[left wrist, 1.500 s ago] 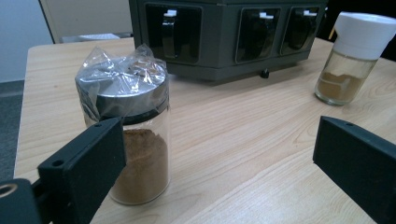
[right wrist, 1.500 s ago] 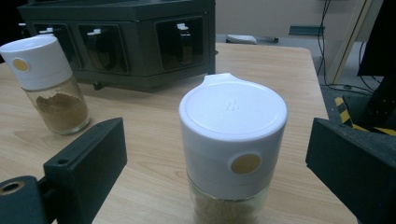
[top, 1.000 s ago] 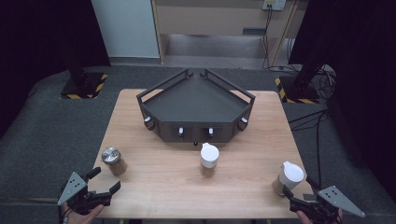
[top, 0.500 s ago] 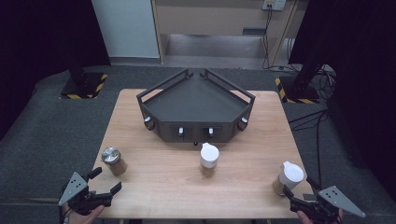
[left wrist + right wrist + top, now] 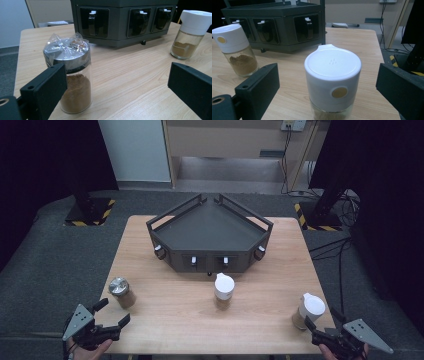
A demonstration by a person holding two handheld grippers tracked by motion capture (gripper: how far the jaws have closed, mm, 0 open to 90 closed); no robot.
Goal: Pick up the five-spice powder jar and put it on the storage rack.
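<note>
Three jars stand on the wooden table point(image 5: 270, 250), none of them lifted or gripped, so the work looks to be at its very start: everything is left to do, and the dark rack point(image 5: 210, 227) at the upper middle of the high view has nothing on its top.

At the lower left of the high view the left gripper point(image 5: 112, 312) hangs off the table's near edge with its jaws spread wide. The foil-capped jar point(image 5: 71, 75) sits low and left in the left gripper view, partly behind the left jaw and not yet between the two.

At the lower right of the high view the right gripper point(image 5: 322, 319) is likewise spread. The white-lidded jar point(image 5: 332, 80) stands centred between its jaws, near but untouched. A second white-capped jar point(image 5: 224, 290) waits in the middle of the table, just in front of the rack.
</note>
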